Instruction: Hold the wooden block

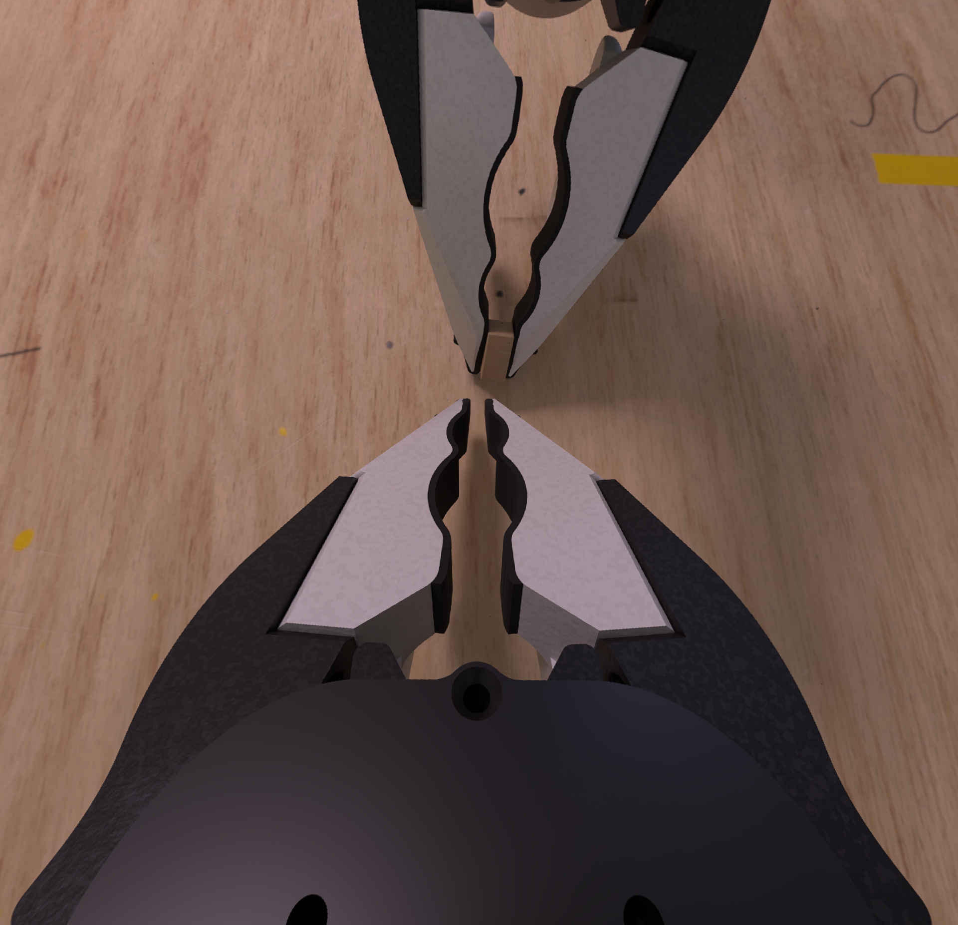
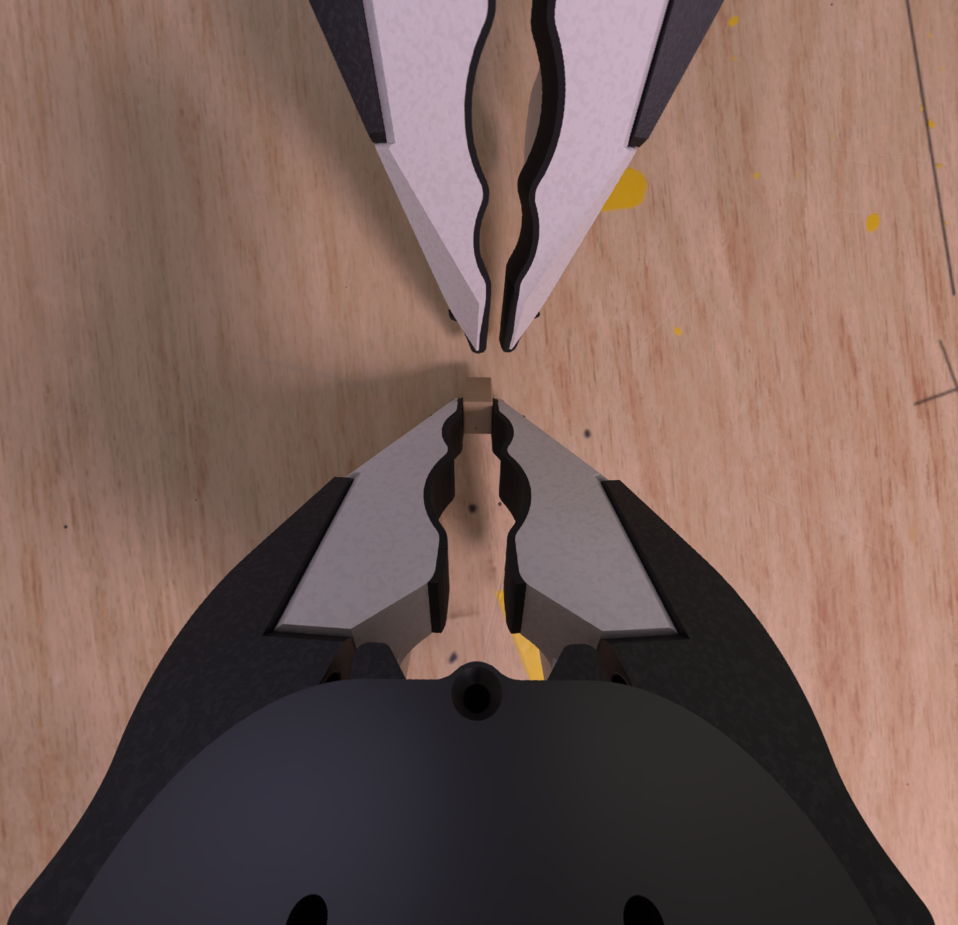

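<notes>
We hold two grippers tip to tip over a wooden tabletop (image 1: 181, 226); our right gripper (image 2: 477, 407) is clamped on the small wooden block (image 2: 477, 407), with its two dark-edged fingertips pressed against the block's opposite sides; the block is a pale tan cube, and part of it sticks out past the tips toward the other gripper.

In the left wrist view we see the same grip from the far side; the right gripper (image 1: 496, 368) reaches down from the top of the picture, and the wooden block (image 1: 496, 353) sits pinched at the very end of its fingers, above the table surface, casting a soft shadow beside it.

Our left gripper (image 1: 477, 405) holds nothing; its jaws stand narrow, nearly closed, with only a thin slit of table showing between the tips; it points straight at the block and sits just short of it, near but not touching; in the right wrist view the left gripper (image 2: 492, 348) comes in from the top, its tips a small gap away from the block's free end.

The tabletop is light plywood with reddish grain; we see yellow paint spots (image 2: 627, 189) on it, a strip of yellow tape (image 1: 915, 174) at the right edge of the left wrist view, and a thin pencil squiggle (image 1: 902, 104) above that strip.
</notes>
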Robot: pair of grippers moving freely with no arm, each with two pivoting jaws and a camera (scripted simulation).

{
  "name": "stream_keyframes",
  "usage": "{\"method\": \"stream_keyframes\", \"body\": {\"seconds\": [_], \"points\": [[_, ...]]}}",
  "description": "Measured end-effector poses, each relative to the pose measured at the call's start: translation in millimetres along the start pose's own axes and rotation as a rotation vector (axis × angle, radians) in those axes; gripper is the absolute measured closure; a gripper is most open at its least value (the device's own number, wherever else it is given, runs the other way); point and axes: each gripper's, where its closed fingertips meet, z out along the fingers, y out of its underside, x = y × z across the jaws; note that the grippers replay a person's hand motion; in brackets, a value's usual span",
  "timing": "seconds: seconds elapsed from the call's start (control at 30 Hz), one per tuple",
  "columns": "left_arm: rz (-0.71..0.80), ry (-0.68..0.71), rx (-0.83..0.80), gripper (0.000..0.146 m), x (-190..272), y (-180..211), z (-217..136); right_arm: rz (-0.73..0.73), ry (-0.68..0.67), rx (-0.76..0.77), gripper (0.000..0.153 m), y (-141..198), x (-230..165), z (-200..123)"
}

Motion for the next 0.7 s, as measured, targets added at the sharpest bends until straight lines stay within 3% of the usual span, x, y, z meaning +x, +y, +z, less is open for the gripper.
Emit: {"method": "stream_keyframes", "body": {"seconds": [0.7], "points": [[-0.046, 0.085, -0.007, 0.140, 6.7, 4.8, 5.5, -0.084, 0.005, -0.038, 0.143, -1.1, -0.8, 0.0]]}}
